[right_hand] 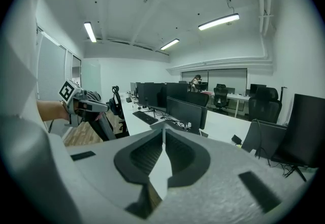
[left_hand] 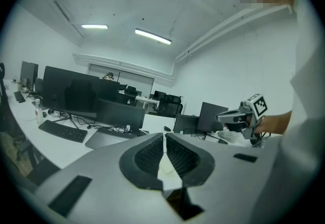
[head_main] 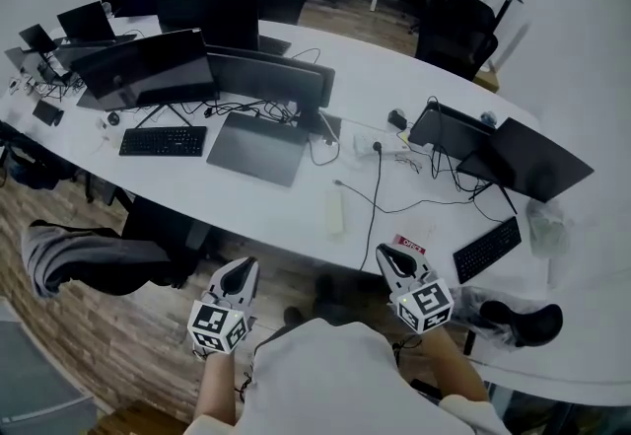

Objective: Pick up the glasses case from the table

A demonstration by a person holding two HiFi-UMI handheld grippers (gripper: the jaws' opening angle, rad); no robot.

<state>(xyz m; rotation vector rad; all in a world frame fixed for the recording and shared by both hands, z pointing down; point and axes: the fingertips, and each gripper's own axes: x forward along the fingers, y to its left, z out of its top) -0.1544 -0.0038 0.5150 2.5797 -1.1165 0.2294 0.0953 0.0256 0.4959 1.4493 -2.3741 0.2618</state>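
A pale oblong glasses case (head_main: 336,213) lies on the long white table (head_main: 296,216), near its front edge and beside a black cable. Both grippers hang in front of that edge, below the case in the head view. My left gripper (head_main: 240,268) is off the table to the case's lower left; in its own view its jaws (left_hand: 164,135) meet at the tips with nothing between them. My right gripper (head_main: 391,253) is at the table edge to the case's lower right, and its jaws (right_hand: 163,129) are likewise shut and empty. Neither gripper touches the case.
Several dark monitors (head_main: 148,68), two keyboards (head_main: 164,141) (head_main: 486,249), a closed laptop (head_main: 258,149) and loose cables crowd the table. A red-and-white box (head_main: 409,246) lies by the right gripper. An office chair with a grey garment (head_main: 74,260) stands at left; wood floor lies below.
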